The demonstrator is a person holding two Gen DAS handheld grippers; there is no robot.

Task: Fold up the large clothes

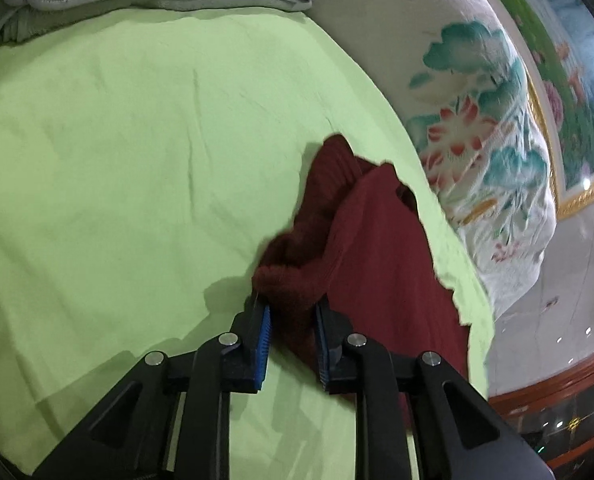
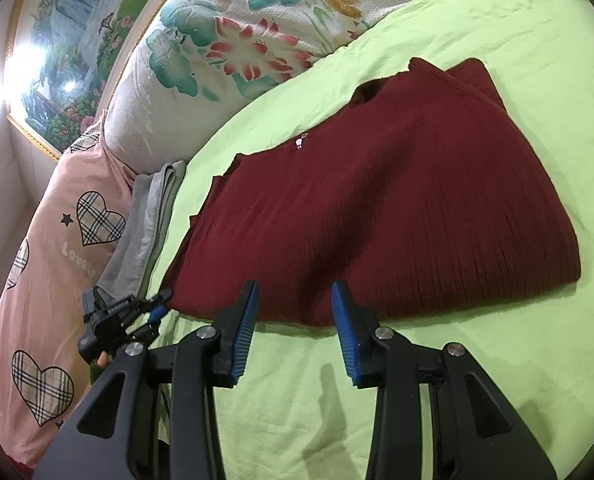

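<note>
Both grippers differ: left gripper (image 1: 291, 312) pinches the maroon sweater's (image 2: 377, 208) bunched, partly hidden edge, right gripper (image 2: 295, 292) fingers spread.

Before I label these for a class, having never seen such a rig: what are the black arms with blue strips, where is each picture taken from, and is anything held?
They are hand-held grippers, one in each of a person's hands, each with a camera looking along its two fingers. The left wrist view shows the left gripper, its blue pads around a bunched edge of the dark red sweater. The right wrist view shows the right gripper open, holding nothing, just short of the sweater's near edge. The sweater lies partly folded on a green sheet. Beside it are a folded grey towel, a pink heart-print pillow and a floral blanket.
</note>
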